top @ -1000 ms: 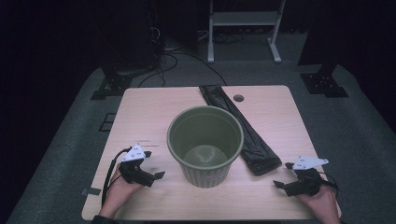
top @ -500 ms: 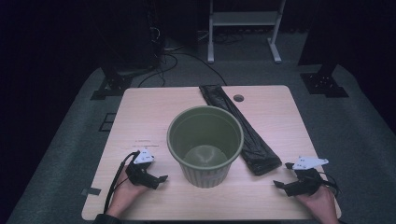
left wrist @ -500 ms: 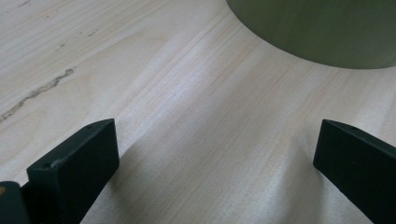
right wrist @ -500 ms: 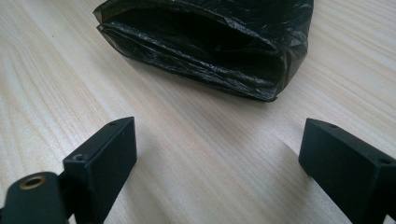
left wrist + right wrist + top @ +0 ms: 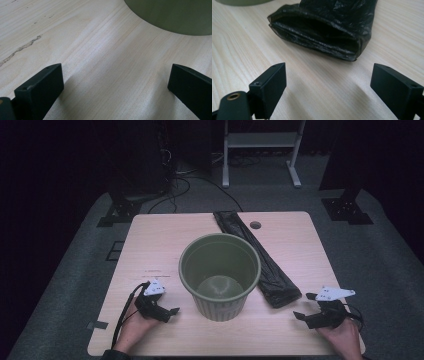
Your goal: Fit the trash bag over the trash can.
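**Both tongs stood wide and empty beside the green bin**

A green ribbed bin (image 5: 220, 275) stood upright near the middle of the pale wooden tabletop (image 5: 155, 245), its mouth open and its inside bare. Behind it and to its right lay a folded black plastic bag (image 5: 265, 265), stretched slantwise from the far edge toward the near right, one end passing behind the bin's rim. A small round hole (image 5: 255, 225) showed in the tabletop just beside the bag's far end.

The left tongs (image 5: 170, 311) rested low on the tabletop at the near left, pointed toward the foot of the bin and just short of it. In the left gripper view the jaws stood far apart with bare wood between them, and the bin's green wall (image 5: 172, 15) curved across the top of the frame.

The right tongs (image 5: 304, 306) lay at the near right, aimed at the near end of the bag. In the right gripper view the jaws were likewise spread wide over bare wood, gripping nothing, with the bag's folded end (image 5: 322, 32) lying near, clear of both jaws.
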The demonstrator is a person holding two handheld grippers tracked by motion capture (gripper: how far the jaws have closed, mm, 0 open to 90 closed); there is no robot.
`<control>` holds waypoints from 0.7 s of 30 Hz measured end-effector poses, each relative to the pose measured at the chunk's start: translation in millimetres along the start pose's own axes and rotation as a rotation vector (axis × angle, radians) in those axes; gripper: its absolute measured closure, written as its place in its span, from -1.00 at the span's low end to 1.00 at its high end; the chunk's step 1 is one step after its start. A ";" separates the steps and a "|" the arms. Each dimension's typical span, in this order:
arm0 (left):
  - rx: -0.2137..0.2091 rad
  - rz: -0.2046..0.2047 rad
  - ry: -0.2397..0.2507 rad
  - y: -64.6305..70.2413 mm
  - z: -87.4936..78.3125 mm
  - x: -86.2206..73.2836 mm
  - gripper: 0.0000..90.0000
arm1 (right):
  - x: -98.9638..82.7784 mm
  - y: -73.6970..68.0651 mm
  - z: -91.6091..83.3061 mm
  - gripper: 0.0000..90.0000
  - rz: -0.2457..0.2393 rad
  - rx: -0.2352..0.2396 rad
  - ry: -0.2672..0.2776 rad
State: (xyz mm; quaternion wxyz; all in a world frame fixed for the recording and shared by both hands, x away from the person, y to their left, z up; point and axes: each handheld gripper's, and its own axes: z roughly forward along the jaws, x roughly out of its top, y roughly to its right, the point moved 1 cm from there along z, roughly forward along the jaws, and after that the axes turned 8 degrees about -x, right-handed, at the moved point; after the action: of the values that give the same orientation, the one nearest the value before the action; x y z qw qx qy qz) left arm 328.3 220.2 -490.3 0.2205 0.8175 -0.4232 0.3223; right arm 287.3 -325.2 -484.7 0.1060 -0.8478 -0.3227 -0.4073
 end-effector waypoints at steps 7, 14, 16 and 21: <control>0.000 0.000 -0.001 -0.1 -0.1 0.0 -1.00 | 14.0 -0.1 -5.3 -0.72 0.017 -0.017 0.018; 0.001 -0.001 -0.001 -0.2 -0.1 0.0 -1.00 | 36.1 -2.2 -2.2 -0.72 0.018 -0.027 0.034; 0.001 -0.001 -0.001 -0.2 -0.1 0.0 -1.00 | 39.3 -2.8 -1.1 -0.72 0.020 -0.028 0.035; 0.001 -0.001 -0.001 -0.2 -0.1 0.0 -1.00 | 59.8 -5.1 10.4 -0.72 0.009 -0.025 0.041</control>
State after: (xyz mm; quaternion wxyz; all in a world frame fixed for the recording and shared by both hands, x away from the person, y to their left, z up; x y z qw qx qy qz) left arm 328.5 220.4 -490.2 0.2199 0.8180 -0.4229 0.3221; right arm 318.1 -289.1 -446.4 0.1037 -0.8419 -0.3115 -0.4283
